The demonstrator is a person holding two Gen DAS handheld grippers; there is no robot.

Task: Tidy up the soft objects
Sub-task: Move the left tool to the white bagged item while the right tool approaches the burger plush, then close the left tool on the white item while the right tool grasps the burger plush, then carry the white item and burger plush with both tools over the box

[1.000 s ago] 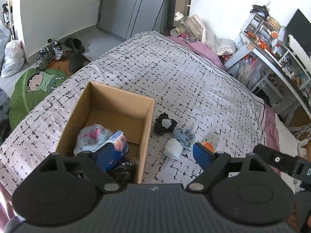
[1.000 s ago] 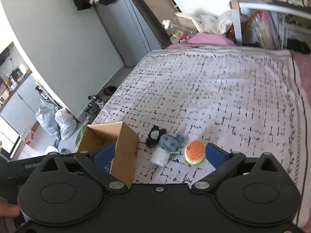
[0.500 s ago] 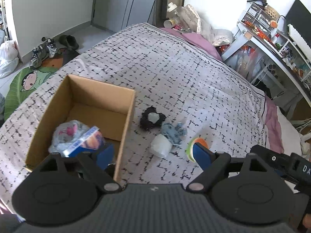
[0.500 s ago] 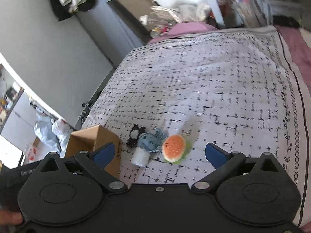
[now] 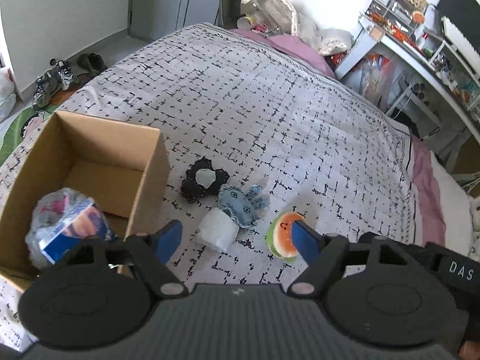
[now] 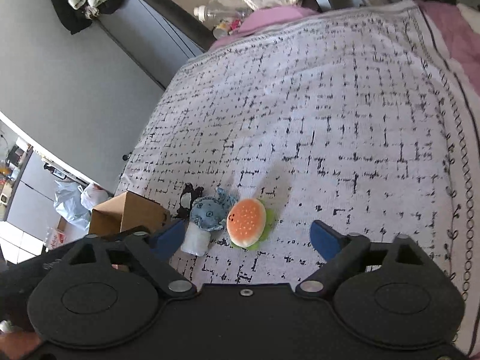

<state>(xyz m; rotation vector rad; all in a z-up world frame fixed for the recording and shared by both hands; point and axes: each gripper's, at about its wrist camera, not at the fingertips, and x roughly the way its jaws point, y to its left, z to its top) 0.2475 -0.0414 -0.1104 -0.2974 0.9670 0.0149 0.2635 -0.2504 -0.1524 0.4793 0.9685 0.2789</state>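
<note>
I see both tools, left (image 5: 237, 237) and right (image 6: 249, 237), spread and closing on nothing; box (image 5: 150, 162) crowds the burger (image 6: 246, 222), fish (image 6: 208, 214) and roll (image 6: 195, 240) on the bed (image 6: 330, 105).

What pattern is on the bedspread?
White bedspread with a broken black grid; clearest in the right wrist view.

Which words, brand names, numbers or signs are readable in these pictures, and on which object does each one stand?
"DAS": white letters on the black body of the right gripper, cut off at the picture's edge in the left wrist view.
Blue box inside the cardboard box: it carries print, too blurred to read.
Cardboard box side in the right wrist view: a small dark mark, too small to read.
Nothing else is legible.
</note>
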